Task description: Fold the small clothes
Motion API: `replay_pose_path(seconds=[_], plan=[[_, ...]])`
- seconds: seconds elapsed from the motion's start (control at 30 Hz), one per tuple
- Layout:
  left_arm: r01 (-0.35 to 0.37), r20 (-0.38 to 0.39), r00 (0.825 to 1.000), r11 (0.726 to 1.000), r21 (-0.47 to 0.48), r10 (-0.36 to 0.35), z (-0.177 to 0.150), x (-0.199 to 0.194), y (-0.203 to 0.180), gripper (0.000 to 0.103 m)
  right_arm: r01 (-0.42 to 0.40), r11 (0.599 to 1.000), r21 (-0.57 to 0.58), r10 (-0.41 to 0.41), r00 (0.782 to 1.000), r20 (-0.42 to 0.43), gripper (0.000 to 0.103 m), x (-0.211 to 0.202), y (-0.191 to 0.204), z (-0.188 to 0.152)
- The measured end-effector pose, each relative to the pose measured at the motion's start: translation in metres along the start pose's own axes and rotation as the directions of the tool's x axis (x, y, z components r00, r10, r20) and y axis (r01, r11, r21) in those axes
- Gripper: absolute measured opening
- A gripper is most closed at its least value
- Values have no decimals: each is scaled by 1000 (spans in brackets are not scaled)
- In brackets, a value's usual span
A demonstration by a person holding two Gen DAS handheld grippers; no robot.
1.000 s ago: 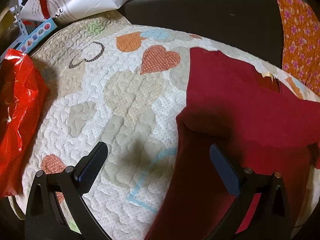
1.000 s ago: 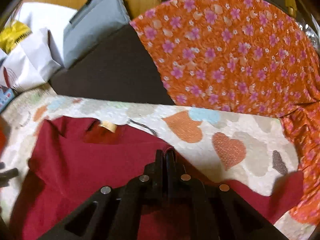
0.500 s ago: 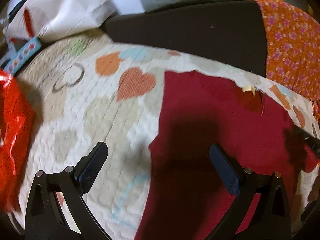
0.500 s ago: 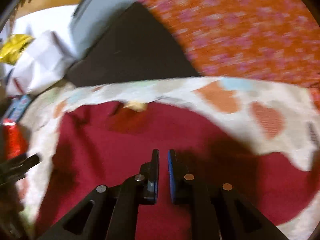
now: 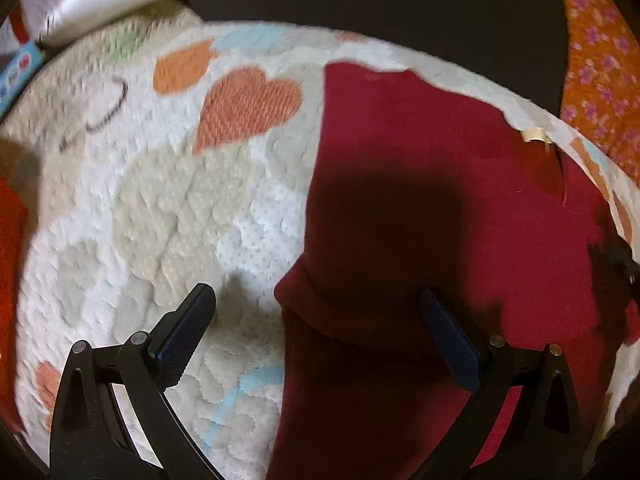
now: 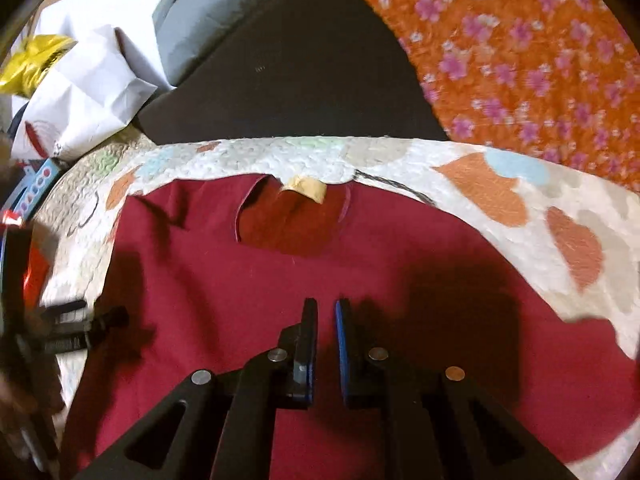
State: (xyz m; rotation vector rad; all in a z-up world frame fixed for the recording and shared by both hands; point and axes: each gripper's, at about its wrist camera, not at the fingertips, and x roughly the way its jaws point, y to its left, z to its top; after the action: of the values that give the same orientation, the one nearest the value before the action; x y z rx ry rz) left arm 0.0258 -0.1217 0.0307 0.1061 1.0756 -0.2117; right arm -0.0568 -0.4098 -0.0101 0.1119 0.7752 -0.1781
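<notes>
A dark red shirt is lying spread flat on a quilt printed with hearts, its neck opening facing the far edge and a small tan label showing at the collar. In the left wrist view the shirt is taking up the right half of the quilt, and its left edge is bunching into a soft fold near the lower middle.

The left claw is hanging above the quilt with its fingers spread wide, released and grasping nothing; one finger is sitting over bare quilt, the other over the red cloth. The right claw is hovering over the middle of the shirt with only a narrow slit between its fingers (no cloth is caught between them), so it is nearly closed but empty. Both claws are throwing dark shadows onto the shirt.

Beyond the quilt a dark cushion is leaning against the back, and an orange cloth with pink flowers is draping to the right of it. A crumpled white bag and something shiny and yellow are sitting at the far left, with a red plastic bag at the quilt's left edge.
</notes>
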Motion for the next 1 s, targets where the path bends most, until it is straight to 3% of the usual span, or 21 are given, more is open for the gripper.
replay_pose_path(seconds=[0.1, 0.17, 0.23, 0.33, 0.4, 0.53, 0.63, 0.77, 1.0], plan=[[-29, 47, 998, 999, 27, 28, -2, -13, -5, 102, 73, 997, 13, -72, 994, -78, 10, 12, -12, -25], [-14, 57, 998, 1000, 25, 12, -3, -20, -6, 102, 39, 999, 37, -38, 999, -19, 10, 10, -17, -28], [5, 61, 998, 1000, 17, -6, -4, -26, -4, 102, 18, 996, 88, -14, 999, -51, 11, 2, -21, -23], [26, 69, 997, 1000, 16, -27, -6, -34, -3, 102, -30, 989, 146, 27, 999, 23, 18, -30, -31, -23], [22, 72, 997, 1000, 16, -23, -9, -38, -4, 102, 6, 980, 199, -17, 999, 51, 30, -52, -47, -31], [46, 74, 996, 999, -14, -45, -8, -41, 1, 102, 113, 932, 343, -123, 992, 6, 32, -77, -106, -62], [49, 78, 996, 998, -27, -46, -7, -41, 2, 102, 209, 832, 514, -219, 975, -41, 32, -97, -172, -83], [50, 67, 997, 998, -26, -48, -7, -38, 0, 102, 183, 667, 723, -268, 963, 4, 36, -122, -240, -104], [43, 46, 998, 999, 14, -44, -9, -30, -10, 102, 140, 517, 845, -341, 939, 53, 39, -145, -300, -122]])
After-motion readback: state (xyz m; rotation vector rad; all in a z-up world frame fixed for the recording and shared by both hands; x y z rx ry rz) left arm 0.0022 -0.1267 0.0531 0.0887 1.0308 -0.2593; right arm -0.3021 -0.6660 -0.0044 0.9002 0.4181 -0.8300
